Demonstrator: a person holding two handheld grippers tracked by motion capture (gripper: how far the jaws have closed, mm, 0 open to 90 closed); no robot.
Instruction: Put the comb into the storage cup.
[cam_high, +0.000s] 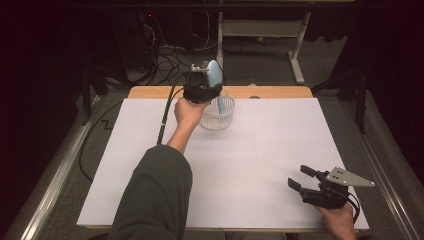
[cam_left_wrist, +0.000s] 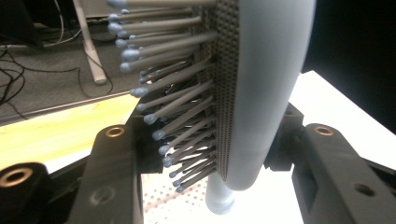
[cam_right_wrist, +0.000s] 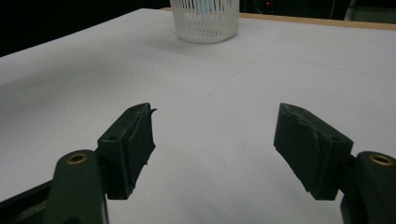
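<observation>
1. My left gripper (cam_high: 204, 82) is clamped on the head of a pale blue plastic hairbrush (cam_high: 215, 80), one black jaw against its smooth back and the other among its grey, ball-tipped bristles (cam_left_wrist: 173, 116).
2. The brush stands nearly upright in my grip, bristles facing my left, and its round handle (cam_left_wrist: 219, 198) points down from between the jaws.
3. Directly below that handle sits a white, perforated plastic basket (cam_high: 218, 116), and the handle's lower end dips inside its rim.
4. My right gripper (cam_high: 306, 179) rests low over the white table sheet (cam_high: 260, 165), well apart from the basket, jaws spread wide and holding nothing.
5. From there the basket stands far ahead of my right jaws, toward the left.
</observation>
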